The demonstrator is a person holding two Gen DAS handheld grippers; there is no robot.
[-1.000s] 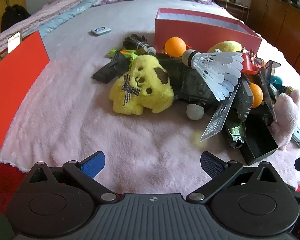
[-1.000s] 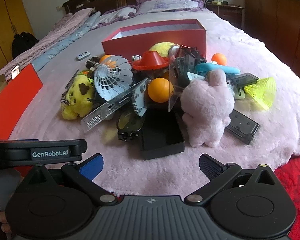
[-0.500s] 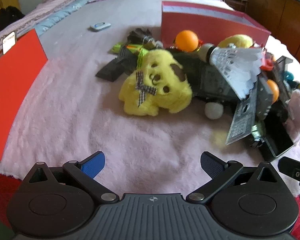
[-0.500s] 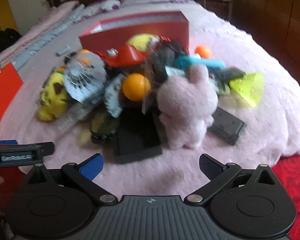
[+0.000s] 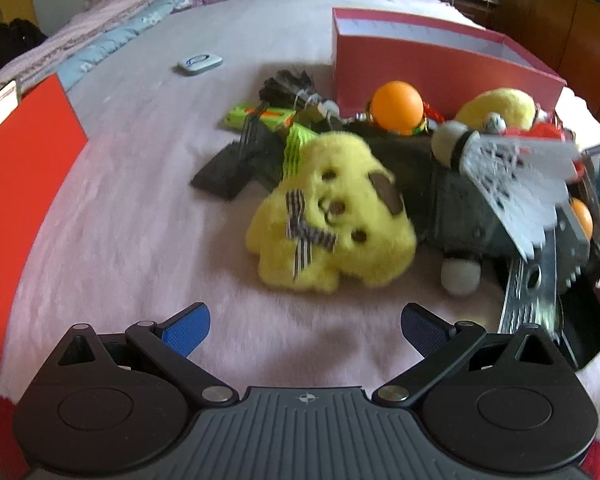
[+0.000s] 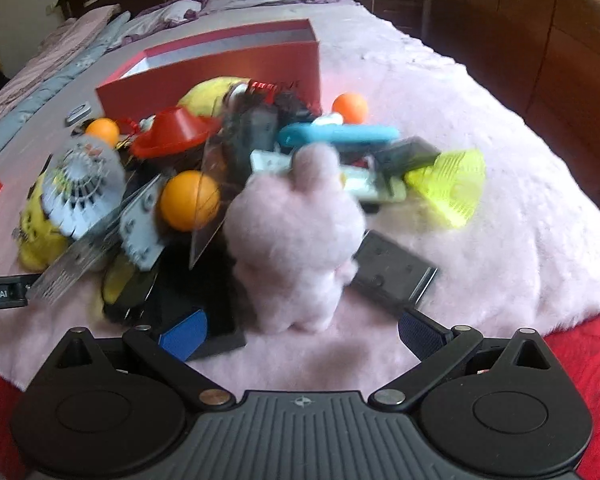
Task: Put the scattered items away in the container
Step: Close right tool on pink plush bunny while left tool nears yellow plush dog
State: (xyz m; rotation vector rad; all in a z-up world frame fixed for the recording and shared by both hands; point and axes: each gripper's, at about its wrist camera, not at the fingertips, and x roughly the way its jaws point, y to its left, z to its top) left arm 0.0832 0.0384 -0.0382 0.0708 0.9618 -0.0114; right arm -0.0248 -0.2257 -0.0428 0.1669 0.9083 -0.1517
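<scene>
Bedspread (image 6: pixel 500 240); right-view-only pink plush (image 6: pixel 296 236)

White lettering "Robot.AI" showing on black bar (image 6: pixel 2 295) at left edge of right wrist view, start cut off. Red box (image 6: pixel 236 68) bearing faint marks on front wall, possibly lettering, too blurred to read.

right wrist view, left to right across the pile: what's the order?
Yellow plush → white shuttlecock → orange ball → pink plush → neon shuttlecock. Red box sits behind them. Right gripper is open, just short of the pink plush.
</scene>
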